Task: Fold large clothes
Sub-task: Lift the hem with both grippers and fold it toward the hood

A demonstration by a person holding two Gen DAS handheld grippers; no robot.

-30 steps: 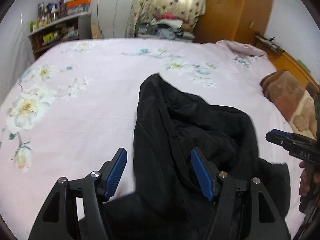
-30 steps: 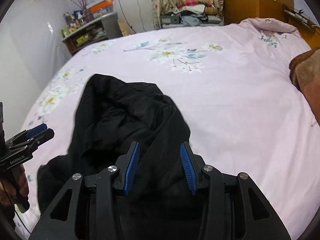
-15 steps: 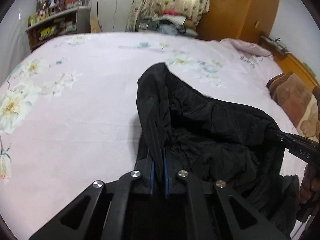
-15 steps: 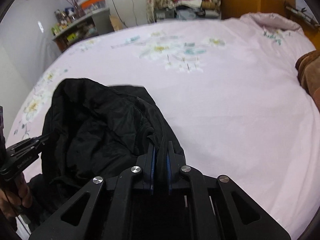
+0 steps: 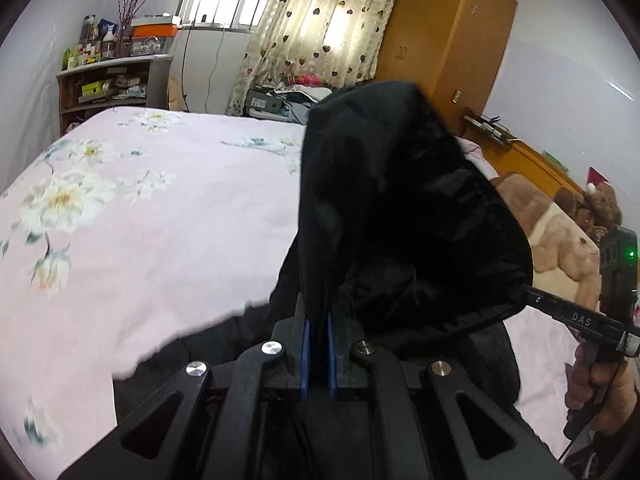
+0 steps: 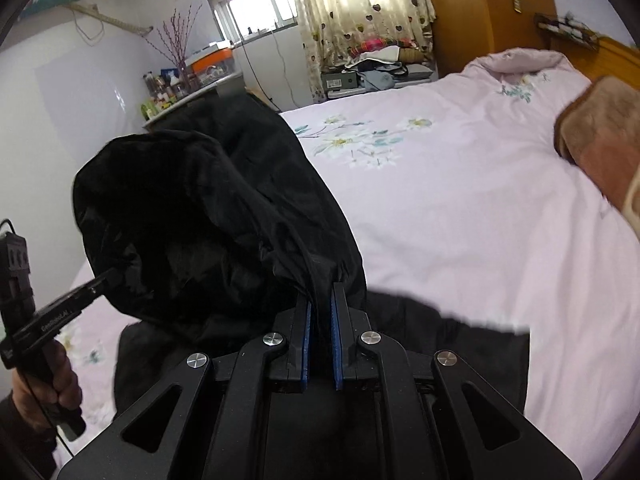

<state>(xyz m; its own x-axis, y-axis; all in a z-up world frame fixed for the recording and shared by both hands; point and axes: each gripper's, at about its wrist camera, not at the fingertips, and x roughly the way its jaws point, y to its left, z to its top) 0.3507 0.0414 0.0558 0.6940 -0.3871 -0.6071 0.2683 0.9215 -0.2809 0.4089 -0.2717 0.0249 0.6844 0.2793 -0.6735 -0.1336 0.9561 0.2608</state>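
Left wrist view shows the biggest change: a second ago both claws hung open over the black jacket [image 5: 400,216] as it lay crumpled on the bed [image 5: 160,216]; half a second ago they had pinched shut on its edge, and now the upper part of the garment is raised clear of the sheet, standing tall enough to cover part of the orange wardrobe [image 5: 444,28] behind. Its lower part trails down in front of the cameras, and whether the hem touches the bed cannot be told. This looks like the lift-and-shake-out step that comes ahead of any fold, so the task is likely at an early stage, with the garment bunched and no crease laid.

The left claw [image 5: 318,344] is closed almost fully, its blue pads pressing a thin ridge of black fabric between them. The right claw [image 6: 320,340] is closed the same way on another part of the same edge, with a dark cord or seam running down into the narrow gap. Each claw also appears in the other's view, tips buried in the cloth: the right claw at the far right of the left wrist picture, the left at the far left of the right wrist picture. A brown blanket [image 6: 600,136] lies at the bed's right side, well apart from the jacket.
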